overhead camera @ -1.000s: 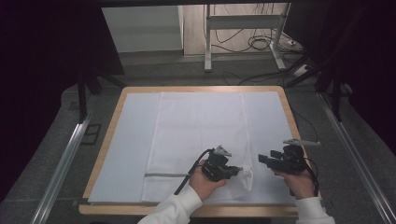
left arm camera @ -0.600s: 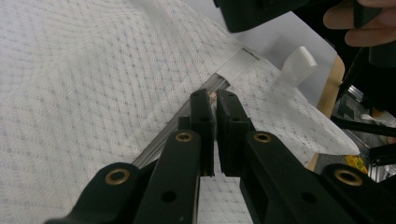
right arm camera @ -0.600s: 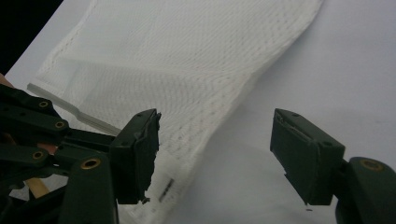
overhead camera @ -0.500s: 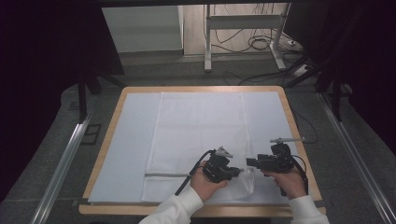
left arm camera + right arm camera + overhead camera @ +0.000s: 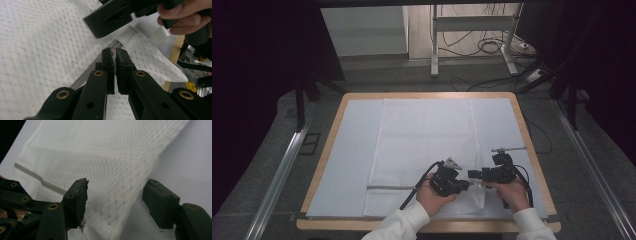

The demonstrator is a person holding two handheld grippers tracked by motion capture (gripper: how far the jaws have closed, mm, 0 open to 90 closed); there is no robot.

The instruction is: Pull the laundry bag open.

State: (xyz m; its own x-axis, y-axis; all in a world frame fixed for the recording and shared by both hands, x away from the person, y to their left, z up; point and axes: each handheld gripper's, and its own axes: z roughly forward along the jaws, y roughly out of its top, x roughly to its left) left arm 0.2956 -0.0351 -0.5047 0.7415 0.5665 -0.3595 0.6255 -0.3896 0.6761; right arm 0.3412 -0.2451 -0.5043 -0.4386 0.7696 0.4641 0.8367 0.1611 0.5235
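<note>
A white mesh bag (image 5: 427, 135) lies flat on the white table cover, with a grey zipper band (image 5: 387, 187) along its near edge. My left gripper (image 5: 464, 185) is shut on that zipper edge and lifts it a little; in the left gripper view its jaws (image 5: 114, 51) pinch the band (image 5: 117, 44). My right gripper (image 5: 472, 174) sits close beside it, open. Its jaws (image 5: 117, 182) have just been closing and straddle a raised fold of the mesh (image 5: 112, 157) without pressing on it. The left gripper (image 5: 15, 195) shows at the lower left of the right gripper view.
The table's wooden rim (image 5: 532, 150) frames the white cover (image 5: 352, 150). Metal rails (image 5: 282, 170) run along both sides on the floor. A desk frame and cables (image 5: 482, 47) stand beyond the far edge. The right hand (image 5: 180, 17) holds its gripper just above the left one's jaws.
My right gripper has moved left, toward the left gripper, and a little down onto the lifted mesh. The left gripper has stayed put, still holding the bag's edge.
</note>
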